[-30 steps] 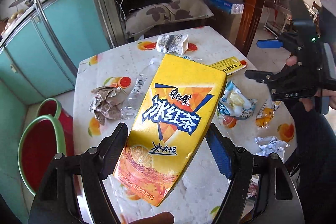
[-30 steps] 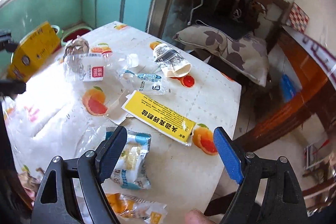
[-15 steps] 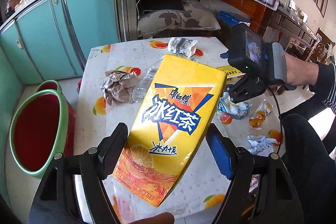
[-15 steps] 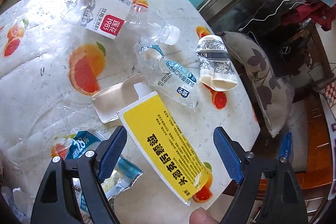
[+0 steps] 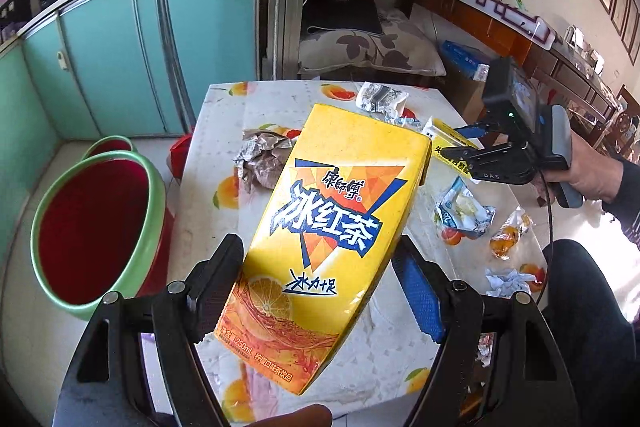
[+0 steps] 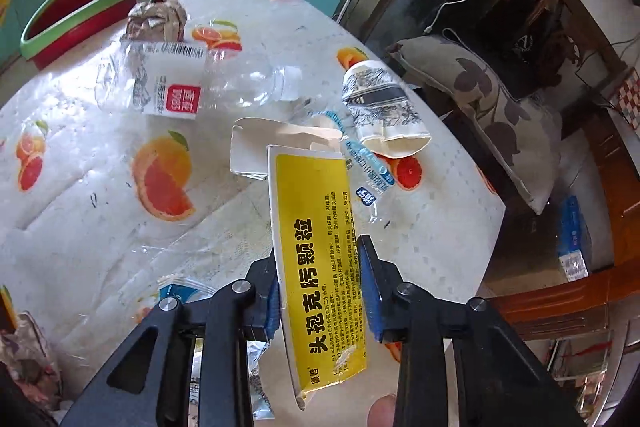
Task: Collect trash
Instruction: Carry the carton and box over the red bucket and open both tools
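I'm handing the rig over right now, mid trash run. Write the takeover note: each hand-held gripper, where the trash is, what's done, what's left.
Left hand-held gripper: shut on the yellow tea carton, held above the table.
Right hand-held gripper: shut on the flattened yellow box.
Red tub stands on the floor beside the table, nothing visible inside.
Left on the table: clear bottle, paper cup, crumpled paper, snack wrappers.

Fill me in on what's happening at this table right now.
A person is clearing trash with a handheld gripper in each hand. The left gripper holds a yellow iced tea carton above the table, beside a red basin with a green rim on the floor. The right gripper has its fingers shut on a flattened yellow medicine box. A clear plastic bottle, a crushed paper cup and crumpled paper lie uncollected.
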{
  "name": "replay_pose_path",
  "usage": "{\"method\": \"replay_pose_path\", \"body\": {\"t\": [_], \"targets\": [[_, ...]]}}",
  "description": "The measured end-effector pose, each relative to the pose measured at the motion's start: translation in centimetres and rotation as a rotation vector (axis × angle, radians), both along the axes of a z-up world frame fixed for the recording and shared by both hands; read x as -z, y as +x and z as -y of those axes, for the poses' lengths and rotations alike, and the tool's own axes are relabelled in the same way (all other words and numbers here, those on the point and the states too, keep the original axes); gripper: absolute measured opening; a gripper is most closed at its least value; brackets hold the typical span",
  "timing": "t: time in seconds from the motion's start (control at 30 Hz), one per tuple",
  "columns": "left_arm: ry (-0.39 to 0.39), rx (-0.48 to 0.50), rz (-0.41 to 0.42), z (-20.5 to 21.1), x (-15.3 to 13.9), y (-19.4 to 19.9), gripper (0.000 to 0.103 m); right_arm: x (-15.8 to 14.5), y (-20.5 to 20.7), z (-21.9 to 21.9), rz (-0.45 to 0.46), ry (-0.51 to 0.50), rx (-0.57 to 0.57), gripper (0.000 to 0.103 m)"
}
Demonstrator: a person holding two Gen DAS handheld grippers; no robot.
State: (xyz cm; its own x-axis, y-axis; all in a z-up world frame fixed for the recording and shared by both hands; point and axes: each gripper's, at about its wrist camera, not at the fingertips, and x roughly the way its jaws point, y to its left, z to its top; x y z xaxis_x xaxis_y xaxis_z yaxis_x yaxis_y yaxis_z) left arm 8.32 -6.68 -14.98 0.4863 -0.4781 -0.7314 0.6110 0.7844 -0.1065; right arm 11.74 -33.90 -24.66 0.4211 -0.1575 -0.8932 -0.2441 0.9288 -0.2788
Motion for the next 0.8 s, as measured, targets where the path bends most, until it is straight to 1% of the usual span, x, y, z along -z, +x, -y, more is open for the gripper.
{"method": "replay_pose_path", "body": {"t": [0.17,0.3,0.4,0.5,0.57,0.67,0.8], "targets": [[-0.015,-0.052,0.017,-1.3,-1.0,0.3,0.076,-4.7,-1.1,-0.3,0.095,0.11,0.099,0.03],[-0.022,-0.108,0.04,-2.7,-1.9,0.8,0.076,-8.7,-2.2,-2.4,0.175,0.205,0.13,0.03],[-0.018,-0.17,0.063,-4.4,-2.7,1.9,0.076,-11.1,-2.6,-4.8,0.232,0.266,0.145,0.03],[-0.002,-0.239,0.09,-6.3,-3.2,3.4,0.076,-12.7,-2.6,-7.5,0.265,0.314,0.142,0.03],[0.039,-0.29,0.121,-7.5,-3.2,4.6,0.076,-13.3,-2.4,-9.3,0.277,0.343,0.136,0.03],[0.08,-0.352,0.148,-9.2,-3.1,6.4,0.076,-14.1,-1.8,-11.6,0.299,0.389,0.126,0.03],[0.115,-0.434,0.153,-11.4,-2.1,9.5,0.076,-15.2,-0.8,-14.4,0.322,0.433,0.127,0.03]]}}
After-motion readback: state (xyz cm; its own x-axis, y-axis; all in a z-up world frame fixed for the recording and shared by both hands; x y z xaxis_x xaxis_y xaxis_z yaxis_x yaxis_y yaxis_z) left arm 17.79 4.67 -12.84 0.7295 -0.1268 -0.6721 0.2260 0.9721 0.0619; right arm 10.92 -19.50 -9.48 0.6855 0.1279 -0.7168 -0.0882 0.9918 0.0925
